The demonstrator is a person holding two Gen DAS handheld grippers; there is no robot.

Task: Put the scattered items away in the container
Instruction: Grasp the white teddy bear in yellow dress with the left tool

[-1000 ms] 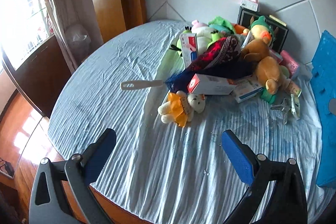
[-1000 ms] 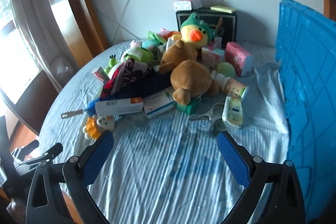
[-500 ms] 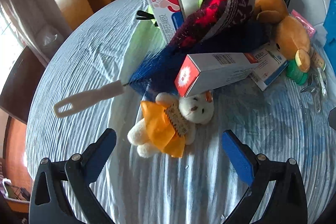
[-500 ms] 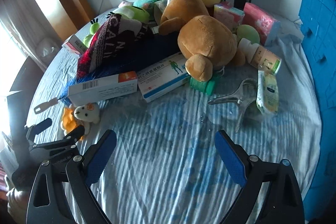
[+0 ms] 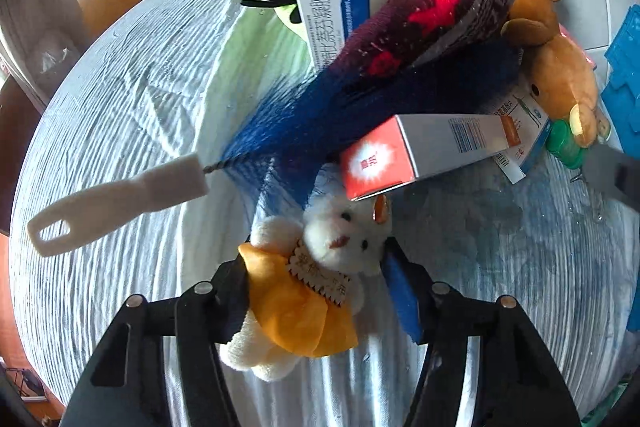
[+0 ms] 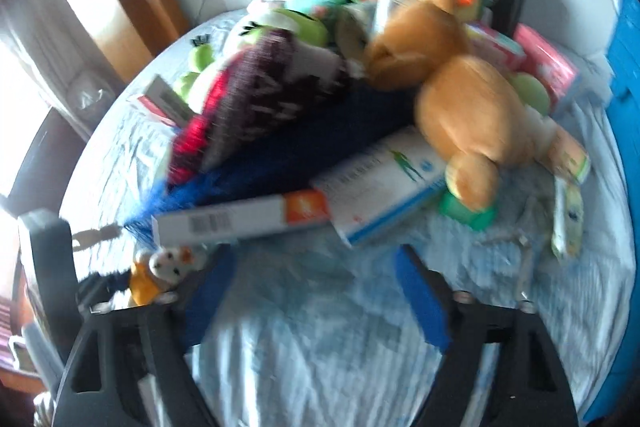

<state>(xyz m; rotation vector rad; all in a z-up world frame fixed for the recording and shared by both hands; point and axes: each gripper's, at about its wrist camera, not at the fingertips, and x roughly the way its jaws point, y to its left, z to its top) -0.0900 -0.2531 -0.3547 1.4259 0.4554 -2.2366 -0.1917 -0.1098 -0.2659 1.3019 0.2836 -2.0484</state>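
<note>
A small white plush bear (image 5: 340,239) in a crumpled orange dress, a cream tag across its chest, is lying on the bench (image 5: 120,87) at the near edge of the pile, its fuzzy body sitting between the closing jaws of the left gripper (image 5: 316,291); whether the blue pads are already pressing into it cannot be told. Just above its head, a long white carton (image 5: 432,151) with a red end is jutting out over it, resting on a bottle brush (image 5: 120,195) with blue bristles and a flat white plastic handle. The bench is wearing a wrinkled, ribbed pale-blue cloth. In the blurred right view, the right gripper (image 6: 316,291) is closing over bare cloth, nothing between its jaws, with a soft brown plush bear (image 6: 468,107) sprawling beyond and the blue container (image 6: 624,67) standing at the right edge.
</note>
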